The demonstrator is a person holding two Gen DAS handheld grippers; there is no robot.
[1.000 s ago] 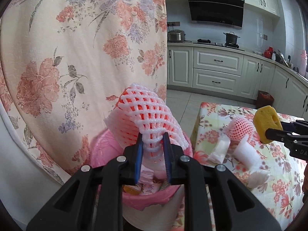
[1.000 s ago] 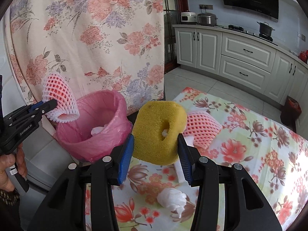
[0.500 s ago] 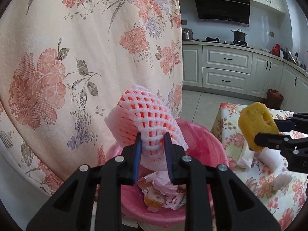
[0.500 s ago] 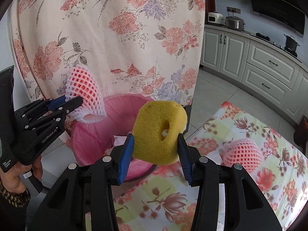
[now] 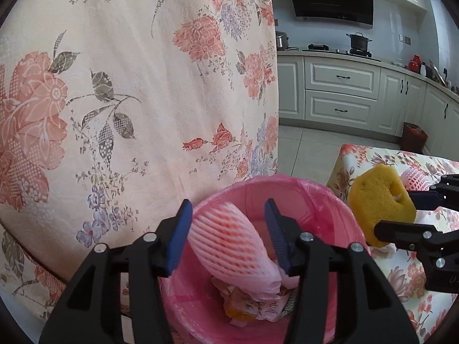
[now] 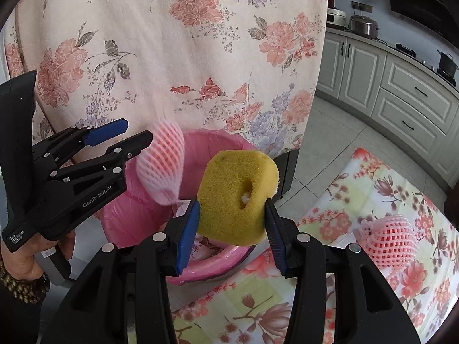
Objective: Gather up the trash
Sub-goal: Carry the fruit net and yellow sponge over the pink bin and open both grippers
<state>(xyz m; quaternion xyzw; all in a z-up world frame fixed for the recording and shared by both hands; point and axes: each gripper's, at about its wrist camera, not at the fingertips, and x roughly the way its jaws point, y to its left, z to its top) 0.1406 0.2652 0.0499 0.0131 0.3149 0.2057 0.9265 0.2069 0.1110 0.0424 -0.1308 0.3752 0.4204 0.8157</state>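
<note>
Looking through the left wrist view first: the left gripper (image 5: 228,230) has its jaws opening right over the pink-lined bin (image 5: 338,209), and the foam fruit net (image 5: 229,246) sits blurred between the pads, apparently slipping free and dropping toward the wrappers already in the bin. Nothing is pinching it anymore as far as the frame shows. Off to the right edge the yellow sponge (image 5: 378,197) hangs in the other gripper, over the near edge of the floral table (image 5: 352,157).

Right wrist view: the right gripper (image 6: 232,223) is clamped on the sponge, both blue pads pressed into its sides, jaws only partly apart because the sponge fills the gap. It's hovering just at the bin's rim, not quite over the middle yet. The left gripper shows up on the left with its fingers spread and the net falling in front of the floral curtain (image 6: 172,43) toward the bin.

Progress guess: some trash is in, the net is basically going in now, the sponge looks like the next drop. A 2nd foam net (image 6: 390,238) sits on the table, so at least that 1 is left.
</note>
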